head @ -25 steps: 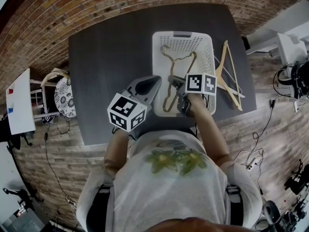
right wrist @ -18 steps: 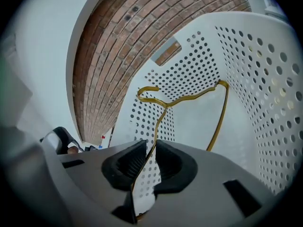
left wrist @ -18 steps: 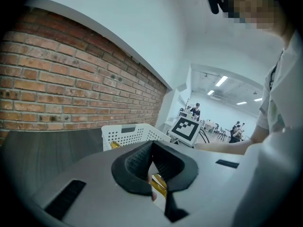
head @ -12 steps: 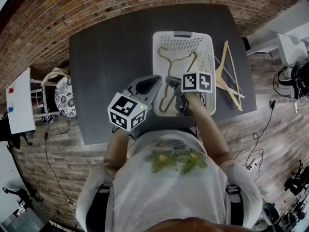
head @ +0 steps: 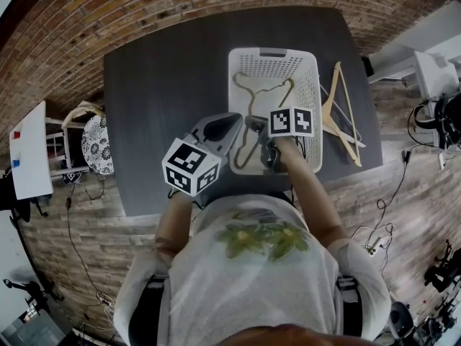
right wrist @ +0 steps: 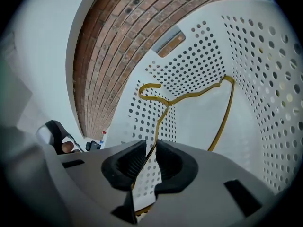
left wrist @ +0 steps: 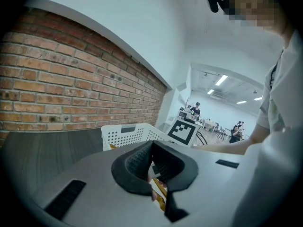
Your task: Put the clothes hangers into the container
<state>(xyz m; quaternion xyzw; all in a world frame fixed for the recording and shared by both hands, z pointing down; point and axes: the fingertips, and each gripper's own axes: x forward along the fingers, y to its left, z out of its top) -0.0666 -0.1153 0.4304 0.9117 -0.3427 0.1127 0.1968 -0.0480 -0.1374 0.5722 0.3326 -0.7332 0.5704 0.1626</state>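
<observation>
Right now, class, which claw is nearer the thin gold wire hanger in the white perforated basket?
Right. The right claw is inside the white perforated basket, shut on the thin gold hanger; the left claw sits outside, by its left wall.

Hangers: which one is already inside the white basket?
The thin gold wire hanger, gripped by the right gripper inside the basket; the pale wooden hangers lie on the table beside it.

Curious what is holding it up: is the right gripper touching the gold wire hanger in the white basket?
Touching. The right gripper view shows the gold wire hanger pinched between the two black pads of the right gripper.
</observation>
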